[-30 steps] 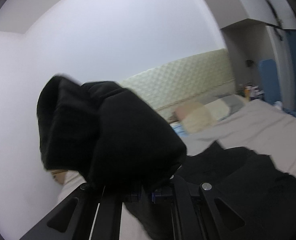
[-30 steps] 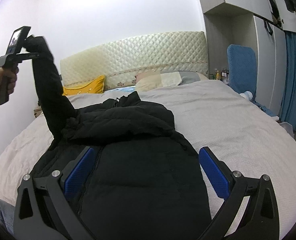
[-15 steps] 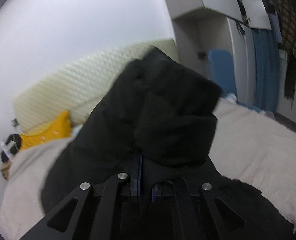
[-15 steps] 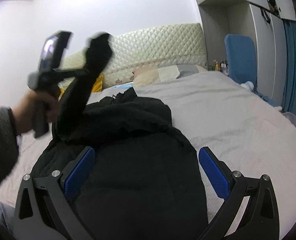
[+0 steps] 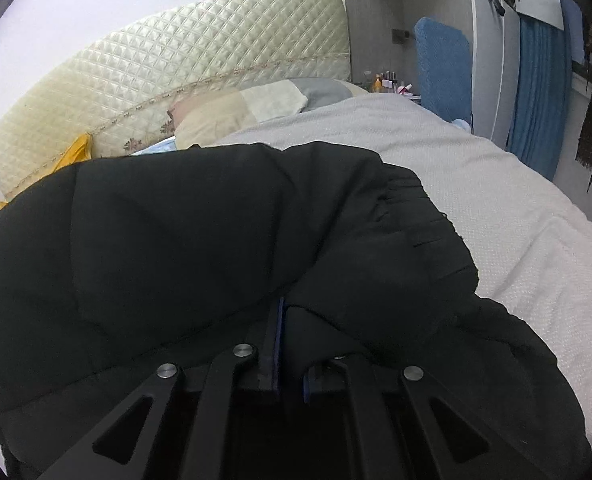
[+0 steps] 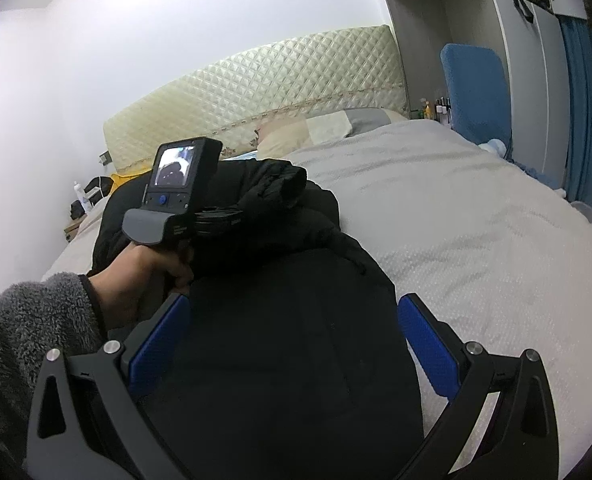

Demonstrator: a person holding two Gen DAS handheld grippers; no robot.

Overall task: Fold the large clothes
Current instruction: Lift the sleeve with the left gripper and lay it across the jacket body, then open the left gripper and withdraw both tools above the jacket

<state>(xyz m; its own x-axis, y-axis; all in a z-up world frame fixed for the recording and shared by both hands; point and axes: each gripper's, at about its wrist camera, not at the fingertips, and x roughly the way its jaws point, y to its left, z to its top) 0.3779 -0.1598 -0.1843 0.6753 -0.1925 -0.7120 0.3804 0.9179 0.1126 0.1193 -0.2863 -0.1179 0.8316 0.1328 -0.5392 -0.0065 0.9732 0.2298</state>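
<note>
A black padded jacket (image 6: 287,340) lies on the grey bed (image 6: 476,216). My left gripper (image 5: 291,344) is shut on the jacket's sleeve (image 5: 376,240), near the ribbed cuff, and holds it low over the jacket's body. In the right wrist view the left gripper (image 6: 223,216) sits over the jacket's upper part with the sleeve (image 6: 279,188) bunched in front of it. My right gripper (image 6: 291,340) is open and empty, its blue pads either side of the jacket's lower body, just above it.
A quilted cream headboard (image 6: 255,92) and pillows (image 6: 320,128) stand at the far end of the bed. A yellow cushion (image 5: 71,152) lies far left. A blue chair (image 6: 476,92) and blue curtain (image 6: 588,100) stand right of the bed.
My left gripper has swung the sleeve from high up at the left, down and to the right, across the jacket's body. The right gripper has stayed open in place.
</note>
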